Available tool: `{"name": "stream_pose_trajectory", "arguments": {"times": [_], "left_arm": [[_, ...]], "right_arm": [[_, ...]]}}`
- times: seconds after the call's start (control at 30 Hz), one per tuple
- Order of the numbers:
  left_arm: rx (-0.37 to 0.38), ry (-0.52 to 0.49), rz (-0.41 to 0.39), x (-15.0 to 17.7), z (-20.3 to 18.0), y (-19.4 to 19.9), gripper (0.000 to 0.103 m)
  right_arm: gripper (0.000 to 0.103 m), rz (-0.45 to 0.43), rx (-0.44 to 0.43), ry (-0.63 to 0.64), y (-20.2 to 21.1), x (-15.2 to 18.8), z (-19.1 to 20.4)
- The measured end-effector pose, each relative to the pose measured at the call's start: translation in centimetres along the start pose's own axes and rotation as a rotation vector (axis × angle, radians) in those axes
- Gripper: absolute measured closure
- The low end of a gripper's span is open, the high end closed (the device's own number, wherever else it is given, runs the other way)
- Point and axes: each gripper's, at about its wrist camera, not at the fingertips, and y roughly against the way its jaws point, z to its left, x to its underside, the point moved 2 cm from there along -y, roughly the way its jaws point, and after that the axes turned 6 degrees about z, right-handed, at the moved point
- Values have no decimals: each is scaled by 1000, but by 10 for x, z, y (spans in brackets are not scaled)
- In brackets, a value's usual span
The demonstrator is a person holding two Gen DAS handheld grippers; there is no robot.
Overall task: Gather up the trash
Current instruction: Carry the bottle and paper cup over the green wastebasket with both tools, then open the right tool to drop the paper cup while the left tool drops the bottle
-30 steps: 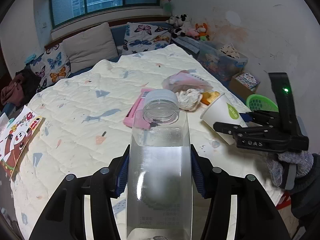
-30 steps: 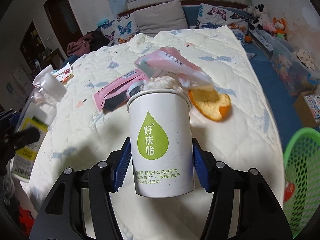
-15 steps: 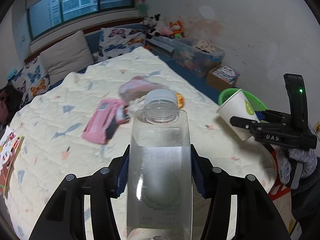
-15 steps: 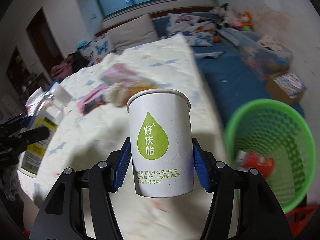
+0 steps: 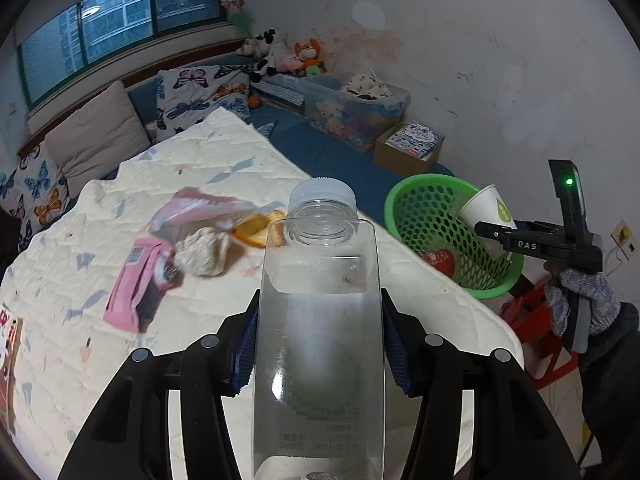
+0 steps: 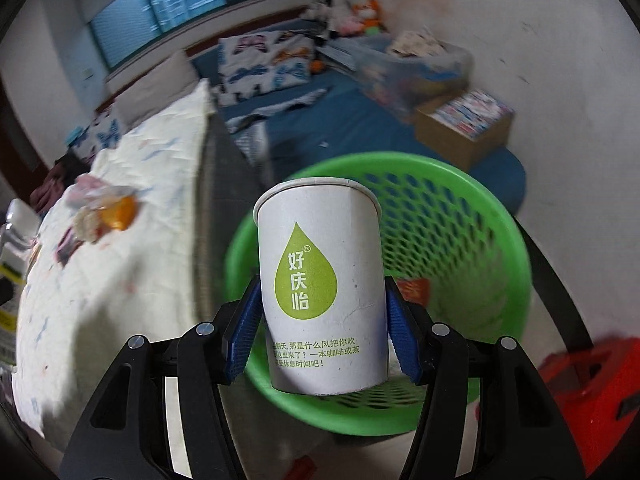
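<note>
R tool (image 6: 324,320) clamped on upright paper cup (image 6: 320,292), green basket (image 6: 460,216) right below/ahead, nearer than L. L tool (image 5: 320,344) clamped on bottle (image 5: 320,340), basket off to its right.

The bed (image 5: 224,168) under its pale quilt fills the middle of the room. At its head lean a beige cushion (image 5: 94,132) and butterfly-print pillows (image 5: 200,96), with the window (image 5: 120,28) above them. Beyond the bed's far corner sit plush toys (image 5: 288,56), then a clear storage bin (image 5: 356,112) and a cardboard box (image 5: 410,148) along the wall.
</note>
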Motion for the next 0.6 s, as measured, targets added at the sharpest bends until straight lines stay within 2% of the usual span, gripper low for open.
{"name": "stream_pose_trajectory", "arguments": {"times": [0.23, 0.6], "left_arm": [[21, -36, 8, -18, -25, -11, 51], [62, -96, 26, -48, -64, -35, 51]], "right_arm": [[43, 26, 13, -63, -12, 9, -34], [39, 20, 4, -88, -12, 17, -48]]}}
